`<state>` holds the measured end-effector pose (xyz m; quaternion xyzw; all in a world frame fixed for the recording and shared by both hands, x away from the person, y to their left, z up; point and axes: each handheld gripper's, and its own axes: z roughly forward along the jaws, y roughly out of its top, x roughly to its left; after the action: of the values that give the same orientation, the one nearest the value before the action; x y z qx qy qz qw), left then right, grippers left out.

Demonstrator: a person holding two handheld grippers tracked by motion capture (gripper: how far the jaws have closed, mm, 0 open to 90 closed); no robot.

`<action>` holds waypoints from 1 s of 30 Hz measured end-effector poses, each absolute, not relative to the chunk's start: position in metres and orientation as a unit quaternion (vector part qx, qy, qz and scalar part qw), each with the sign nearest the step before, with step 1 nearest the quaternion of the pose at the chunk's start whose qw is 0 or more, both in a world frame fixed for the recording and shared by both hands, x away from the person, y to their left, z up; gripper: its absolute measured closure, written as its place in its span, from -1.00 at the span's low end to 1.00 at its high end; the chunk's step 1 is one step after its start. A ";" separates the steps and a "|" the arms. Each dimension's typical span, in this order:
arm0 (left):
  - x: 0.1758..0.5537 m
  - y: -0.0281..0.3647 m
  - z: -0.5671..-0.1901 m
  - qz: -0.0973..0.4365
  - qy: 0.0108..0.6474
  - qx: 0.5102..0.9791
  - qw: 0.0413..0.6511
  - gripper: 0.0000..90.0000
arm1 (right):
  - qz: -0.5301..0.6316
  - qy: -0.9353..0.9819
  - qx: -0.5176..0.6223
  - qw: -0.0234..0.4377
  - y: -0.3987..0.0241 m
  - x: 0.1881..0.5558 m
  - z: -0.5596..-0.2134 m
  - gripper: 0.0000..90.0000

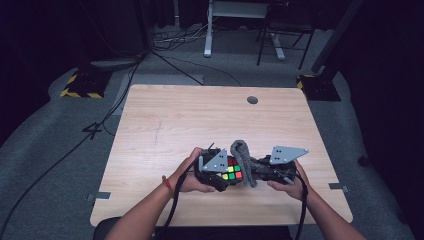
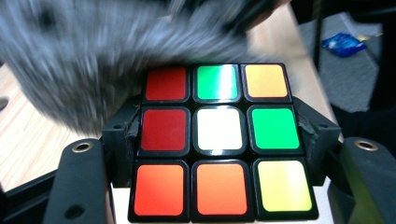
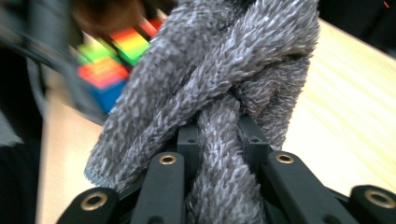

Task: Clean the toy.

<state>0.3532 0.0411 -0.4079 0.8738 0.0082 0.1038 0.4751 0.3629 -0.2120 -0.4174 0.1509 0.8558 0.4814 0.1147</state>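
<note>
One puzzle cube (image 2: 219, 140) sits clamped between the black jaws of the left tongs (image 1: 220, 175), held just above the near middle of the tabletop (image 1: 165, 125). It is glossy plastic, square-faced, with nine rounded stickers set in a black grid: red, green, orange in the top row, red, white, green in the middle, two orange and one yellow at the bottom. One grey cloth (image 3: 224, 93), shaggy and soft, bunched into a thick twist, presses against the cube's far side; the right tongs (image 1: 272, 172) are shut tight on a fold of it. The tabletop is pale wood-grain with rounded corners and one round grey grommet (image 1: 252, 100) near its far edge.
</note>
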 end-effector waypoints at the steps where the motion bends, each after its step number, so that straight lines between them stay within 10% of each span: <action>1: 0.352 0.042 -0.406 0.108 0.006 0.873 0.475 -0.26 | 0.479 0.858 0.154 0.105 -0.212 0.365 -0.421 0.69; 30: 0.360 0.059 -0.403 0.121 0.010 0.870 0.479 -0.27 | 0.534 0.833 0.134 0.050 -0.215 0.363 -0.422 0.70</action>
<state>0.3595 0.0586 -0.4034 0.8696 0.0100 0.1210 0.4786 0.3635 -0.2149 -0.4222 0.1342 0.8334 0.5337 0.0497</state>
